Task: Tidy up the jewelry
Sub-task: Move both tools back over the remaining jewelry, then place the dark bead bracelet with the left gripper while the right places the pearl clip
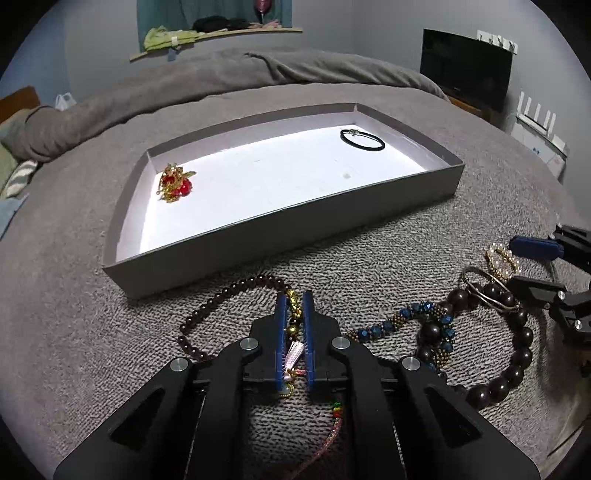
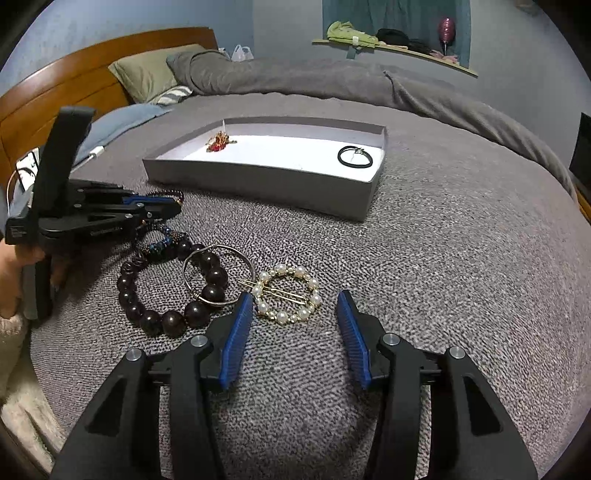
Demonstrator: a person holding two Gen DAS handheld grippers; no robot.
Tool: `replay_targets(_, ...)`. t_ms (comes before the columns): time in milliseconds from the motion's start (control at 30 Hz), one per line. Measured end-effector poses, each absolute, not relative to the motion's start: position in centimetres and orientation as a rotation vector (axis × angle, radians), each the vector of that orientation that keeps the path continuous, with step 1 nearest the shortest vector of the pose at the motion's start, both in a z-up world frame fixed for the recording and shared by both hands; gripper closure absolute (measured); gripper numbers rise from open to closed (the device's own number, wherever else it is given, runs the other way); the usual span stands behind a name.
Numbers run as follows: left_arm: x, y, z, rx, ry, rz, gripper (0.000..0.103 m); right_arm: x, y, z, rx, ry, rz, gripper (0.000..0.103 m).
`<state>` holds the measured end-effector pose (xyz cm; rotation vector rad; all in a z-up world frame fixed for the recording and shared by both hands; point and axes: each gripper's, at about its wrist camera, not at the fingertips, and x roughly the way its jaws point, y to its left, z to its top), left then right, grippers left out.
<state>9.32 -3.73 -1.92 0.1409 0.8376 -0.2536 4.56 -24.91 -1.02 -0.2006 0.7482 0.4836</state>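
Observation:
A shallow grey box (image 1: 258, 236) (image 2: 258, 184) lies on the bed, holding a red-and-gold ornament (image 1: 175, 182) (image 2: 219, 142) and a black band (image 1: 362, 139) (image 2: 355, 156). My left gripper (image 1: 294, 297) (image 2: 173, 206) is shut on the gold charm and tassel of a small dark bead bracelet (image 1: 221, 295). My right gripper (image 2: 295, 299) (image 1: 532, 266) is open just short of a pearl ring clip (image 2: 288, 293) (image 1: 502, 262). A large dark bead bracelet (image 2: 166, 295) (image 1: 509, 354), a thin metal hoop (image 2: 218, 273) and a blue beaded bracelet (image 1: 406, 321) lie beside it.
A grey textured blanket (image 2: 443, 277) covers the bed. Pillows (image 2: 147, 74) and a wooden headboard (image 2: 55, 92) are at the far left. A dark screen (image 1: 465, 66) stands beyond the bed's far right corner. A shelf with clothes (image 1: 207, 35) is on the back wall.

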Motion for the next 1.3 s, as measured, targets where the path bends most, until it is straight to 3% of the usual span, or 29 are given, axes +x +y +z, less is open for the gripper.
replay_targets(67,9.2,-3.8,-1.9,0.149,0.835,-0.251,0.094,4.8,-24.8,-1.1,-0.206,0.749,0.480,0.056)
replay_targets(133,9.1,-3.7,-1.8,0.143,0.826,-0.254,0.094,4.8,-25.0,-1.0,-0.204,0.743,0.476,0.065)
replay_targets(600,6.5,0.5,4.9,-0.029,0.622,-0.249,0.095,4.9,-27.5,1.2,-0.078,0.654,0.428,0.066)
replay_targets(867,9.2,4.2,9.1,-0.121,0.527,-0.178,0.095,8.5,-26.5,5.0,-0.057,0.588,0.416,0.066)
replay_targets(1067,13.4,3.5,8.5,-0.099,0.558,-0.131,0.095,13.4,-24.1,6.4,-0.057,0.577,0.420,0.066)
replay_targets(1300,15.9,2.5,4.3,-0.056,0.671,-0.160,0.095,17.3,-22.3,3.3,-0.058,0.669,0.439,0.066)
